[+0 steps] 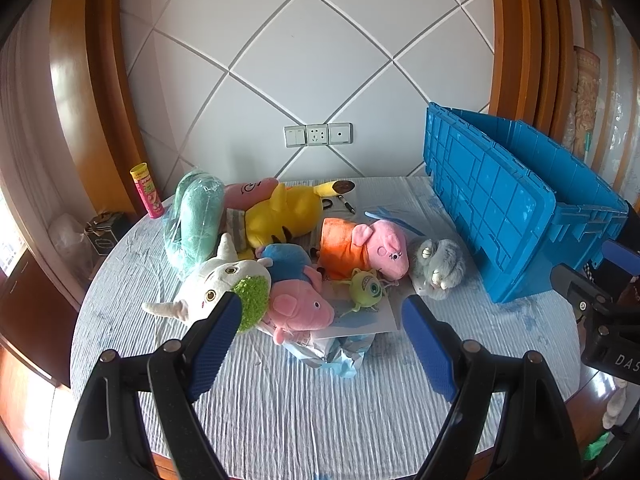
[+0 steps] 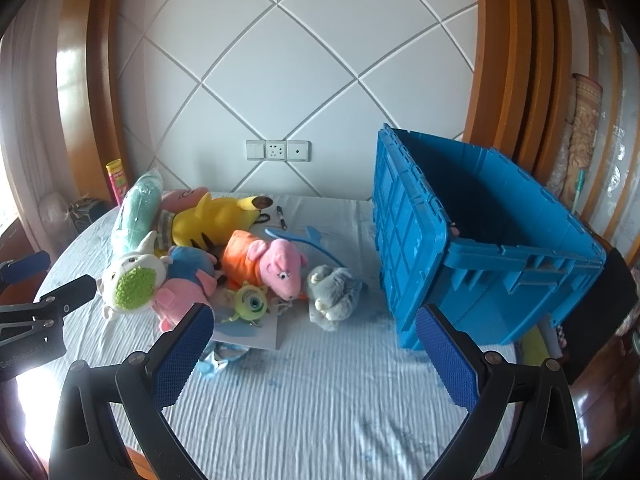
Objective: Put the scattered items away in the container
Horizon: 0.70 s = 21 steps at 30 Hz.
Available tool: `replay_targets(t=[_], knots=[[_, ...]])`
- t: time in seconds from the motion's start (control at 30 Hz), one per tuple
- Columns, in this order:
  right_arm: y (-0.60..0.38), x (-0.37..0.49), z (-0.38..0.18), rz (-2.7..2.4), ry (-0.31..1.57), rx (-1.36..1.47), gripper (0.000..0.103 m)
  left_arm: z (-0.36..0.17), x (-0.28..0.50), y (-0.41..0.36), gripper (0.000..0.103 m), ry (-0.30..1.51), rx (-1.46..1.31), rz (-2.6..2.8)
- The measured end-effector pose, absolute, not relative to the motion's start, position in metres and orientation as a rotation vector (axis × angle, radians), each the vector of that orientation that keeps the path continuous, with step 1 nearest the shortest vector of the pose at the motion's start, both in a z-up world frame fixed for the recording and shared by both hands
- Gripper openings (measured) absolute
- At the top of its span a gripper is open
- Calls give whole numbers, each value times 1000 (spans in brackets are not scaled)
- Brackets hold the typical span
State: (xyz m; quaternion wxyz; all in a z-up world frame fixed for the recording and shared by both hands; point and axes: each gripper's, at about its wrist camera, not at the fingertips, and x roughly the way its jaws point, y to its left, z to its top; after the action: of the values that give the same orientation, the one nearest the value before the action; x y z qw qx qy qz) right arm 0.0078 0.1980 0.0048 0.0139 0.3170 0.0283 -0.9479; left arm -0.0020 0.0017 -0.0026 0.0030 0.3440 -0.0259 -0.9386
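Start of tidy: plush toys [image 1: 288, 256] heaped on worktop [image 1: 304, 420], blue crate [image 2: 492, 248] at 2 o'clock. Left claw [image 1: 322, 320], right claw [image 2: 314, 332] both agape, empty. Next: reach, pinch nearest toy.

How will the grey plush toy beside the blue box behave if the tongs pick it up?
The grey plush toy looks soft and furry, so it would likely squash and sag rather than stay stiff. It seems light for its size. Lying slumped on the tablecloth, it should not roll.

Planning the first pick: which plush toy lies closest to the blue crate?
The grey furry plush, at the pile's right edge. It lies apart from the heap, with only bare cloth between it and the blue crate.
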Motion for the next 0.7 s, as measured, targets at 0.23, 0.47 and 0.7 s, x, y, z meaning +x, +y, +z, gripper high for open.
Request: replay_targets(t=[0.23, 0.47, 0.7], knots=[[195, 5, 4, -2940, 96, 988, 103, -3, -1, 1, 82, -71, 1077, -2945], [194, 2, 4, -2927, 102, 979, 103, -2, 0, -1, 82, -74, 1069, -2943], [190, 2, 4, -2908, 125, 969, 103, 0, -1, -4, 82, -70, 1059, -2930]])
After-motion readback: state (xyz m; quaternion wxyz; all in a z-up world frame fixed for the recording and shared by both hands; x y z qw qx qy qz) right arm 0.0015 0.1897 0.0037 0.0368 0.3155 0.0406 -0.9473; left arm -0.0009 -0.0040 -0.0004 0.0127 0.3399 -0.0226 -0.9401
